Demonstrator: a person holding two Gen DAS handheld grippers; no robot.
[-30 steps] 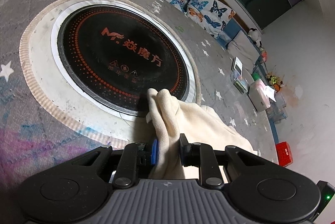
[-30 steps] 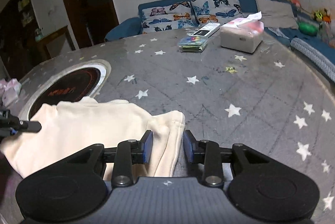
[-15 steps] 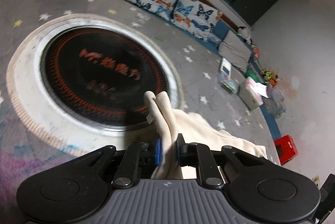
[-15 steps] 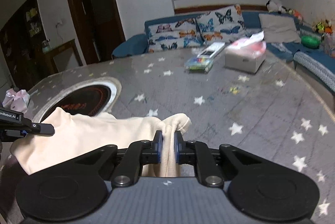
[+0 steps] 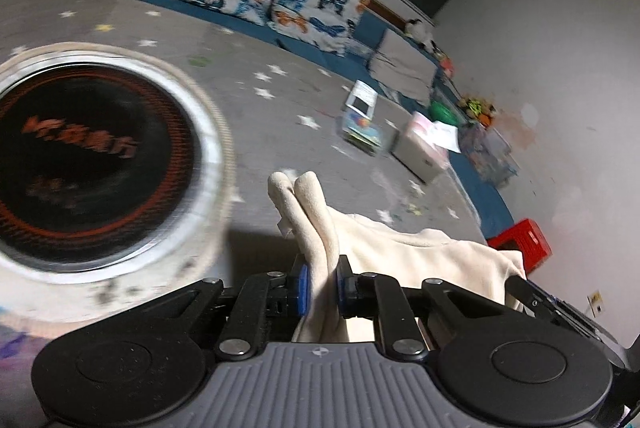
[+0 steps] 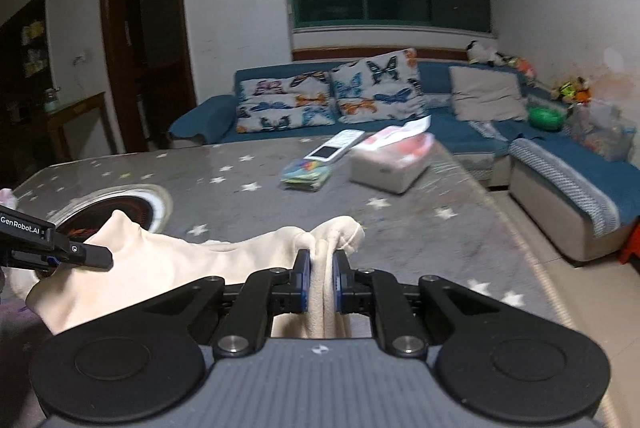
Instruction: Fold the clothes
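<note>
Lifted just beside the round cooktop (image 5: 92,164), off the star-patterned desk (image 6: 420,228): cream garment (image 6: 168,260), corners pinched in left gripper (image 5: 322,286) and right gripper (image 6: 321,284) jaws, seemingly stretched for folding.

Left wrist view is pretty smeared: the burner (image 5: 92,164) lettering is unreadable and its left side runs off the frame. The remote (image 5: 361,100) and tissue box (image 5: 420,148) are just blurs there. The cloth (image 5: 420,252) drops behind the gripper body in both views, so its lower part can't be seen. The toys (image 6: 574,90) on the sofa are too small to make out.
</note>
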